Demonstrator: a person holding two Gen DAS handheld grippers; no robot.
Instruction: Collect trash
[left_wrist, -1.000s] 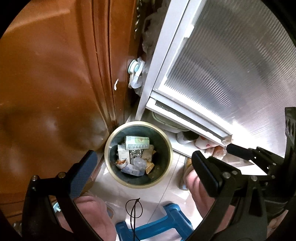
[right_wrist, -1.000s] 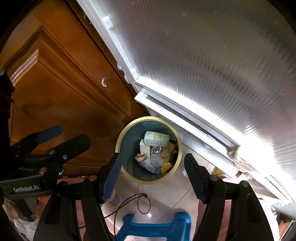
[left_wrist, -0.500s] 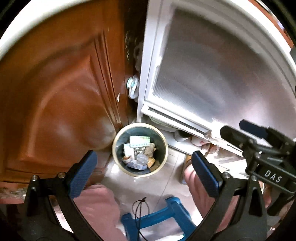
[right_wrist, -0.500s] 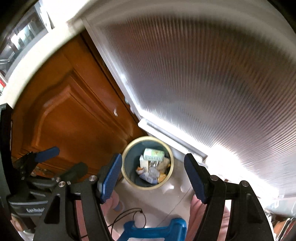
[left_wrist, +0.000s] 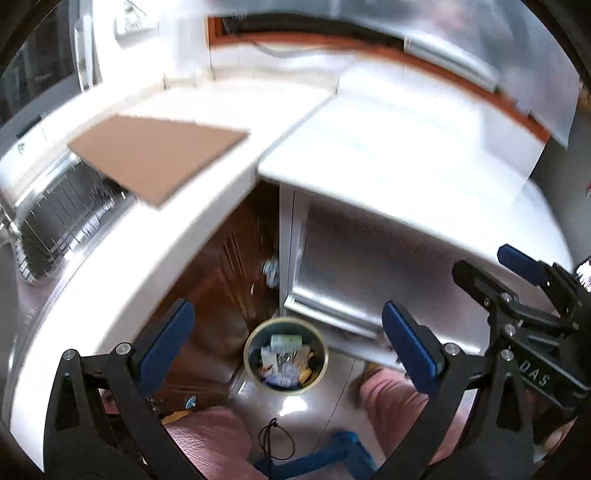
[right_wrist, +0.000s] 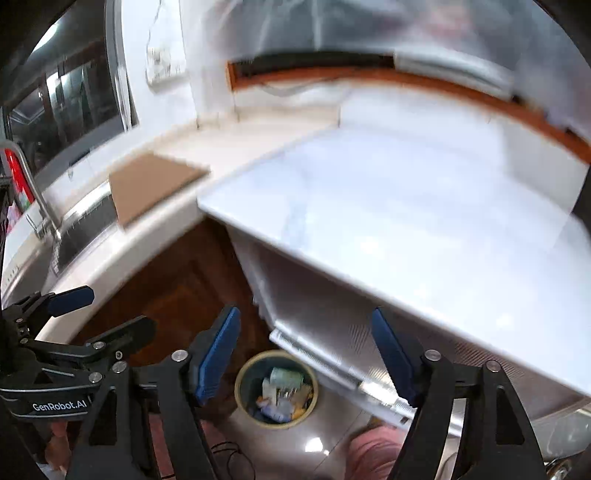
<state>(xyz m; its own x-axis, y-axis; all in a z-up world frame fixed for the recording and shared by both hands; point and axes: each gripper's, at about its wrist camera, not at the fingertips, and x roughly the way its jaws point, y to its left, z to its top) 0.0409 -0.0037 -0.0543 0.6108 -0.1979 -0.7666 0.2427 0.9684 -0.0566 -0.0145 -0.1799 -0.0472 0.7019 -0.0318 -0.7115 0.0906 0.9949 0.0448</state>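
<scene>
Both tools empty above the round dark trash bin

The left tool (left_wrist: 284, 332) stands released with nothing between its blue pads; the right tool (right_wrist: 304, 352) is opening, also empty. Below them on the tiled floor (left_wrist: 332, 413), the gold-rimmed bin (left_wrist: 286, 356) holds wrappers and cartons beside the brown wooden cabinet door (right_wrist: 177, 291). Farther off, a brown flat board (left_wrist: 155, 155) lies on the white surface (left_wrist: 122, 266).

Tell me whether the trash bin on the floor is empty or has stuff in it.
It has stuff in it. The trash bin stands upright and uncovered, with a pale green packet and other wrappers piled inside, below the rim.
</scene>
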